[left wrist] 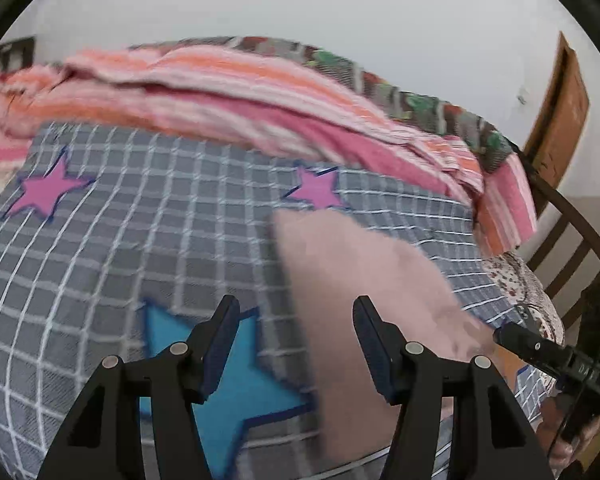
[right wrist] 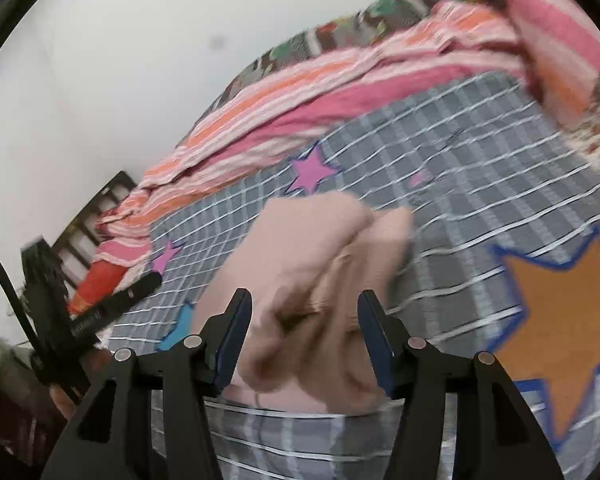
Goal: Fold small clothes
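The left gripper (left wrist: 294, 340) had its jaws spread wide with nothing between them, hovering over the grey checked bedspread (left wrist: 140, 248). Its left finger sat above a blue star (left wrist: 236, 396) printed on that cover, and its right finger overlapped the near edge of the pink garment (left wrist: 364, 300) in the view; whether it touched the cloth could not be told.

The right gripper (right wrist: 304, 340) also had its jaws apart, gripping nothing. The pink garment (right wrist: 316, 280) lay bunched and creased directly ahead of them and between the two fingers in the view, blurred by motion, so contact could not be judged. The garment rested on the bedspread (right wrist: 460, 168), between the blue star at its left and a large orange star (right wrist: 556, 320) at its right.

Further out, two small purple stars (left wrist: 40, 192) marked the cover beyond the garment. A rumpled pink and orange striped blanket (left wrist: 228, 96) ran along the far edge of the bed, with a patterned quilt (left wrist: 384, 88) behind it against the pale wall. A wooden chair (left wrist: 572, 248) stood off the bed's right side. Each camera caught the other gripper at its frame edge.
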A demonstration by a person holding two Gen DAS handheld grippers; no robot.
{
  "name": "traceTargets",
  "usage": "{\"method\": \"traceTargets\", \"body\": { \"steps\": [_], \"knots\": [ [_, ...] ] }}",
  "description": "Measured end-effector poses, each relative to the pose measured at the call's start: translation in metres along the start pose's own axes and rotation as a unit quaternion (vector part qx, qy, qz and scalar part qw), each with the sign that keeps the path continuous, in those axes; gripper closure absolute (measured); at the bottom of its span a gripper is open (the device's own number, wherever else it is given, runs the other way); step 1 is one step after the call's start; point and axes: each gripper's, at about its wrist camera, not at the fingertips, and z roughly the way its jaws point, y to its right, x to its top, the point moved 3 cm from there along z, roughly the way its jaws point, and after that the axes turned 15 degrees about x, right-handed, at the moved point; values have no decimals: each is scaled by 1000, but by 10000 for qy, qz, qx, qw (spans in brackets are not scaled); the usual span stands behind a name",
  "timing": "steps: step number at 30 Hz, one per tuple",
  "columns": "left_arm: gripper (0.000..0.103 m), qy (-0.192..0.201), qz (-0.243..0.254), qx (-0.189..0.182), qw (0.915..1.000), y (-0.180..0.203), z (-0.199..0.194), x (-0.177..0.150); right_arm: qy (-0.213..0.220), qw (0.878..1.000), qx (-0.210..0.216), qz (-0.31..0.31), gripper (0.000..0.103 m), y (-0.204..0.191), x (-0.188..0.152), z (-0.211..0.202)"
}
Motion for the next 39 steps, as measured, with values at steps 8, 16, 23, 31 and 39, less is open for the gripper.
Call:
{"method": "traceTargets", "body": {
  "steps": [8,16,23,31,39],
  "knots": [
    [46,-309,-210,-219,9991,-26,20,-27,-536,9978,-181,338,49,-4,-34,37],
    [46,-336,-248,-433,9982,-25,20,-34,-377,9935,179,1062,49,21,-20,57],
    [46,-379,-390,-501,9973,-28,19,-34,-185,9912,255,1284,77,33,12,88],
    [46,-373,-199,-597,9973,-12,19,-34,464,9985,-160,-224,81,11,17,33],
    [43,-213,107,-688,9973,21,18,-25,51,9976,-612,328,38,55,3,33]
  ]
}}
